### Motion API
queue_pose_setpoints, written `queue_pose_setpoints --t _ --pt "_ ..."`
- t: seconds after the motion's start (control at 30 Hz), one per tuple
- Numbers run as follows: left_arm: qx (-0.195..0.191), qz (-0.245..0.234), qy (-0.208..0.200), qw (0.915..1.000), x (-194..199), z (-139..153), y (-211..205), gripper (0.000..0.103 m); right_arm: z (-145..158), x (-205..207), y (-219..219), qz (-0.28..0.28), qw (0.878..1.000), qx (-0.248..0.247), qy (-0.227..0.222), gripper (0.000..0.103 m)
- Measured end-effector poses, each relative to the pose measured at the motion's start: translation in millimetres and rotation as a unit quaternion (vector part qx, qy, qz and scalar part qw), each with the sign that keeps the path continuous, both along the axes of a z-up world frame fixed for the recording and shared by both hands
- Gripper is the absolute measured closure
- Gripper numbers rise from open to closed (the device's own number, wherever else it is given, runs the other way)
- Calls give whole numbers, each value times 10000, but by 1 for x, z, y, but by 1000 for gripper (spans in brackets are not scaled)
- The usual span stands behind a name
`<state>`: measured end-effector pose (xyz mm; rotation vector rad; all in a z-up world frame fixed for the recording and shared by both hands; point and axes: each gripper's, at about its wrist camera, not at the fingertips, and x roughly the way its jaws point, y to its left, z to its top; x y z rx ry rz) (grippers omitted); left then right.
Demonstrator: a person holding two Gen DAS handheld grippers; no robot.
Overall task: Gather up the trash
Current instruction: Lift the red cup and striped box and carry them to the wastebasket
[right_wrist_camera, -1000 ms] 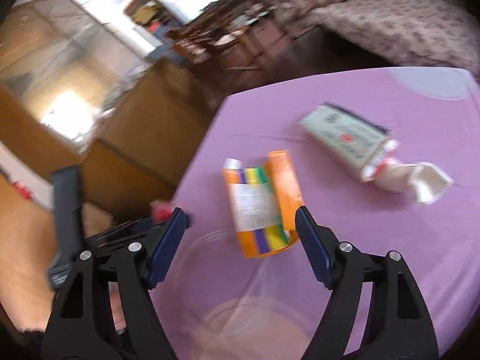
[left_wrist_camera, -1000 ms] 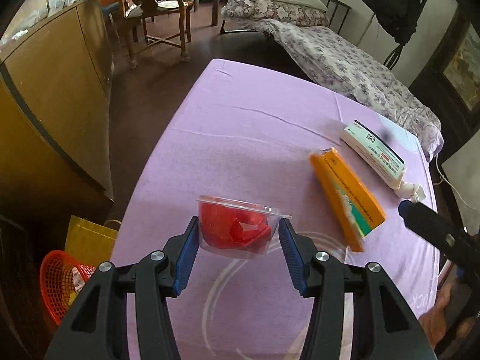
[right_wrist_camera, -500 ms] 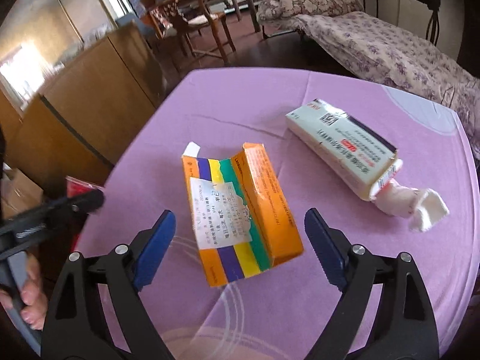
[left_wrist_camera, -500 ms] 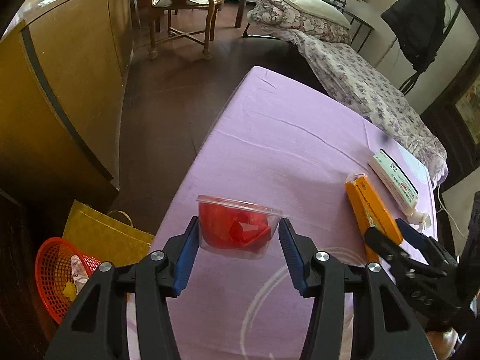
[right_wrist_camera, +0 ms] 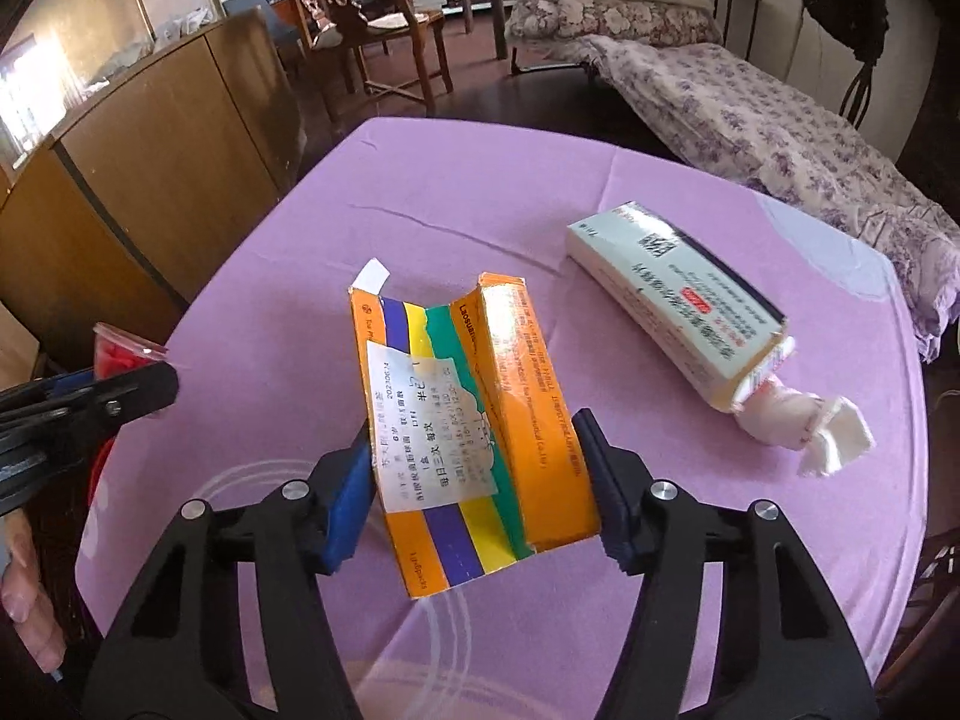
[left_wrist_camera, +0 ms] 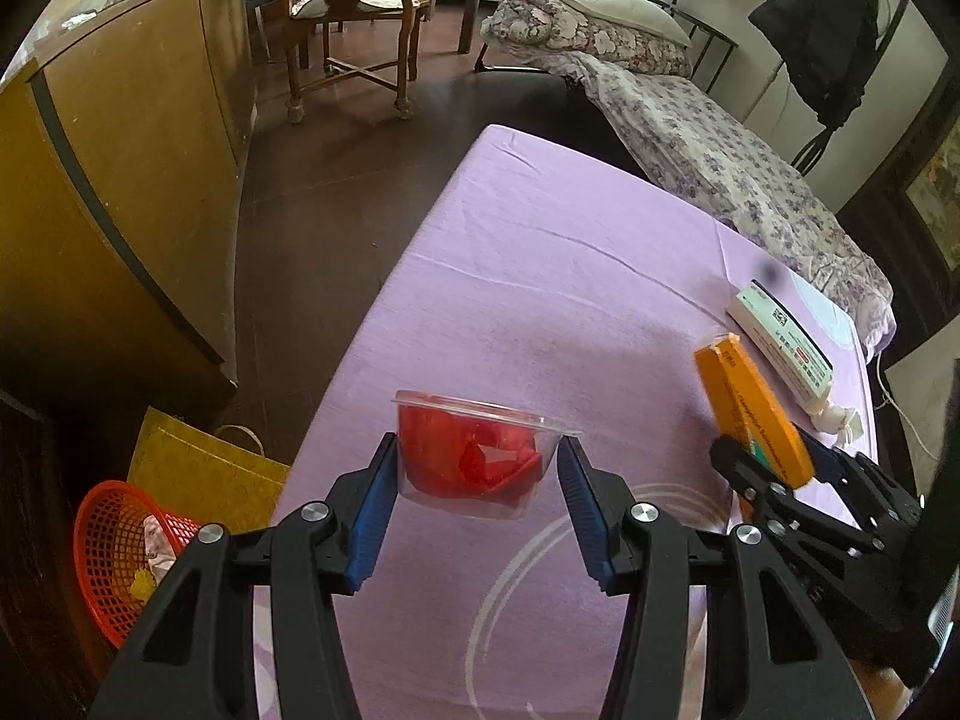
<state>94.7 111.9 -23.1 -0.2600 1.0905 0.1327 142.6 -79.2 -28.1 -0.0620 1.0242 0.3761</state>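
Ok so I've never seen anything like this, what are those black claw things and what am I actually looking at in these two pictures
No robot here: a person carries a hand-held gripper in each hand, each with a fisheye camera looking along its two blue-padded fingers. One picture is from the left hand-held gripper, shut on a clear plastic cup with something red inside. The other is from the right hand-held gripper, whose pads sit against an opened orange box on the purple tablecloth. Beside it lies a white box with crumpled paper sticking out. On the floor stands a red basket, probably for the trash.
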Motion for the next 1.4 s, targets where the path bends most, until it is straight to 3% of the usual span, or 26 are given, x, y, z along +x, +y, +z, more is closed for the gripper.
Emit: queue_pose_setpoints --t 0.33,0.8,1.4 --pt "122 -147 -114 9998 -15 11 -11 50 28 -43 -24 -265 9987 440 65 42" --pt "136 -167 -352 9991 -68 39 -2 50 31 -104 -30 -345 9977 532 237 42" --pt "73 359 -547 9978 -120 57 66 50 54 -143 25 288 9973 652 184 42"
